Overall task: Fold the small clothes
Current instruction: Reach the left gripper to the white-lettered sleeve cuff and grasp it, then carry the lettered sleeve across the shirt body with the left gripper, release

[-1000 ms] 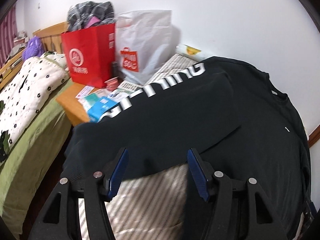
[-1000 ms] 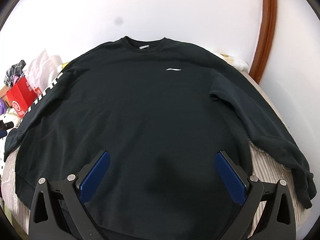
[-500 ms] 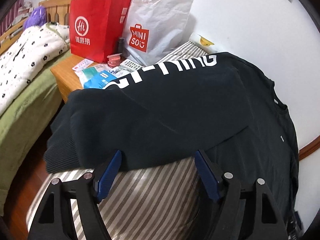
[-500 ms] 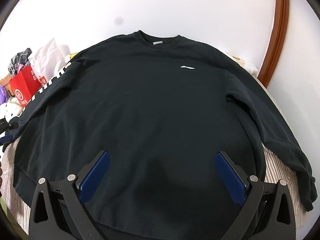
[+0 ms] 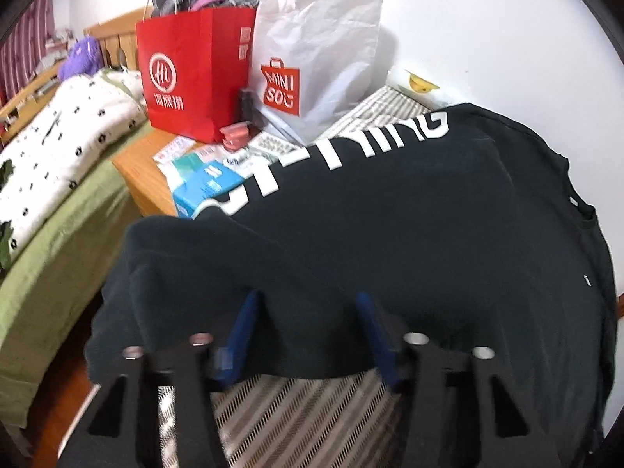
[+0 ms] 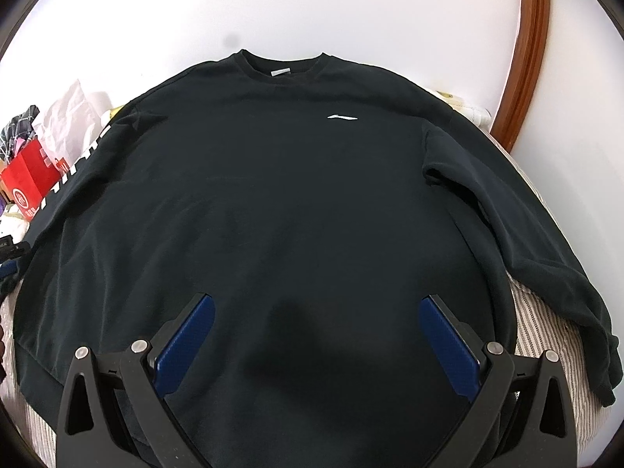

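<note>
A black long-sleeved sweatshirt (image 6: pixel 296 202) lies spread flat, chest up, on a striped cover (image 6: pixel 542 323), collar toward the wall. Its left sleeve (image 5: pixel 351 210), with white lettering, lies across toward the bedside table. My left gripper (image 5: pixel 308 304) is open, its blue fingers straddling the lower edge of that sleeve near the cuff; the cloth lies between them. My right gripper (image 6: pixel 316 308) is wide open above the sweatshirt's lower middle, holding nothing. The right sleeve (image 6: pixel 546 234) lies along the right side.
A wooden bedside table (image 5: pixel 144 175) holds a red paper bag (image 5: pixel 195 78), a white Miniso bag (image 5: pixel 316 58), and small boxes (image 5: pixel 202 187). A bed with a green sheet (image 5: pixel 50 241) stands to the left. A white wall is behind, with a brown wooden frame (image 6: pixel 522 54) at right.
My left gripper has moved forward over the sleeve's edge, so the cloth now lies between its fingers. My right gripper has barely moved and stays wide open.
</note>
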The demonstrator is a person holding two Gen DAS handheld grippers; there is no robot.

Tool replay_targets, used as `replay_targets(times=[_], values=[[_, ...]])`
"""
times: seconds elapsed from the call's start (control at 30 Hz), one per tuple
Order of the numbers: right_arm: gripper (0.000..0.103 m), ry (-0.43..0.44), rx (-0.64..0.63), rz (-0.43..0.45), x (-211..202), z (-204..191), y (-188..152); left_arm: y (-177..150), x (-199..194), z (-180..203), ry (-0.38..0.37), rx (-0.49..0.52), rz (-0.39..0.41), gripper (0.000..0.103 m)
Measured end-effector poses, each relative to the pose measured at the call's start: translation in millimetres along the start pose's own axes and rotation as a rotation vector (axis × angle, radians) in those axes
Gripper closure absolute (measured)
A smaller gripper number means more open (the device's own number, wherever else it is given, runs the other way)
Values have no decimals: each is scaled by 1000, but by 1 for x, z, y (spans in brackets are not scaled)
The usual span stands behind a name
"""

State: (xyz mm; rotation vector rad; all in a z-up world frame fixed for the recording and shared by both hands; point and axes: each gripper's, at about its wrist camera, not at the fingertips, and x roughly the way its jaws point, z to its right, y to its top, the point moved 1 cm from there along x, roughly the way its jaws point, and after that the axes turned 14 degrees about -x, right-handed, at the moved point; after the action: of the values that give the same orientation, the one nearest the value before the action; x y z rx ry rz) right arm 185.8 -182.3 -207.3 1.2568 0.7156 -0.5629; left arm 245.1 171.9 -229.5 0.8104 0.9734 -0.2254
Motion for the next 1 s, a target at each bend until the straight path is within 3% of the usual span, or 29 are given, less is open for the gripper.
replay_targets(times=[0.03,0.07,0.23,0.43,0.7,1.0], values=[[0,-1,0,-3,1,0,0,2,1,1,-6,16,1,94],[0,-2,2,-6,2,1,-1,4,3,2,-14,20,-18,97],[0,4,19,-4,4,6,-2,7,-5,12,-5,64,13,98],[0,11,30,17,-2,13,-1,16,-43,42,-93,136,80,98],[0,3,52,66,-20,34,3,15,-86,128,-230,264,126,99],[0,-68,92,101,-40,76,4,-21,-99,238,-376,439,100,99]])
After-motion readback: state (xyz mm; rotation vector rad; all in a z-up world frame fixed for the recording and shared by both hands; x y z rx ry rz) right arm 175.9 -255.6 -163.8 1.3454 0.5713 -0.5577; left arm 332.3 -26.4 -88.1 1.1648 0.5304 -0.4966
